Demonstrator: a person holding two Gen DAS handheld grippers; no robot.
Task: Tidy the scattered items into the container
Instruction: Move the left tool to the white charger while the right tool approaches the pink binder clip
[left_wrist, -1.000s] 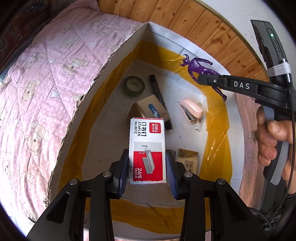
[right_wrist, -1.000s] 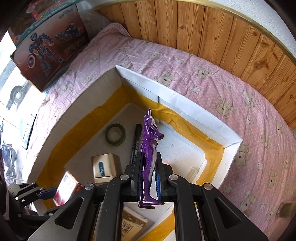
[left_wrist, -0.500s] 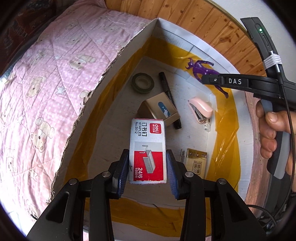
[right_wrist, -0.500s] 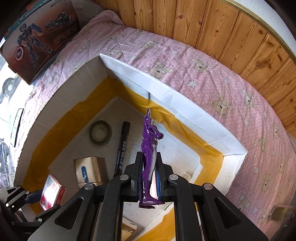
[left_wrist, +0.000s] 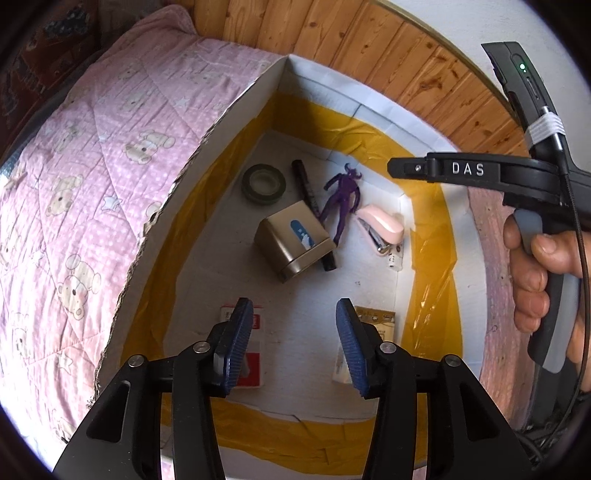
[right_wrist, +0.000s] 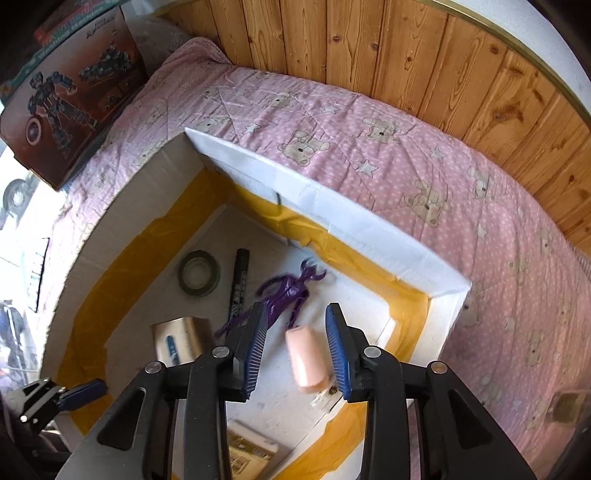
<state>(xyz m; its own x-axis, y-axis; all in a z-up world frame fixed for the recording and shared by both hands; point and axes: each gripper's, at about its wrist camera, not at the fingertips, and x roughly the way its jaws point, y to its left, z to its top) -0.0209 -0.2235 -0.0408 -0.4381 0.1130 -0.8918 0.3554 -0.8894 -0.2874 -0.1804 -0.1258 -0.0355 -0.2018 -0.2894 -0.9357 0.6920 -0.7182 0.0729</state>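
Jaws of both the left gripper (left_wrist: 293, 334) and right gripper (right_wrist: 295, 341) have just been opening, nothing between them. Purple figure (left_wrist: 341, 197) (blurred in the right view) and staples box (left_wrist: 251, 354) lie inside the container (left_wrist: 373, 107).

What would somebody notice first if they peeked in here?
Probably the big white box with yellow tape inside, sitting on a pink teddy-bear blanket. On its floor, a purple toy figure lies between a black marker and a pink stapler. Both grippers, left gripper and right gripper, hang open above it.
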